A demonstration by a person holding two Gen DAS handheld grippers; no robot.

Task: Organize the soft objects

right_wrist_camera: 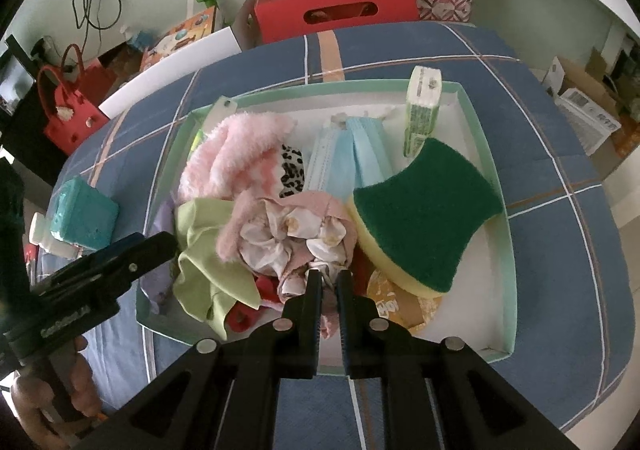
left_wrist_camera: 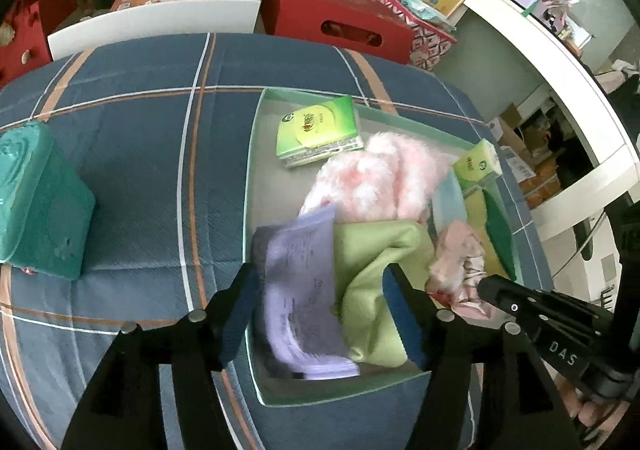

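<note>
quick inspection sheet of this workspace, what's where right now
surface: blue plaid bedspread under everything
job's things: shallow green-rimmed tray holds a fluffy pink cloth, face masks, a green sponge, tissue packs, a lime cloth, a lilac cloth and a pink printed cloth
clutter: teal block on the bedspread, outside the tray
grippers: left gripper open around the lilac and lime cloths; right gripper shut on the pink printed cloth
cables: black cable hanging on the wall
surroundings: red box, red bag, white desk
</note>
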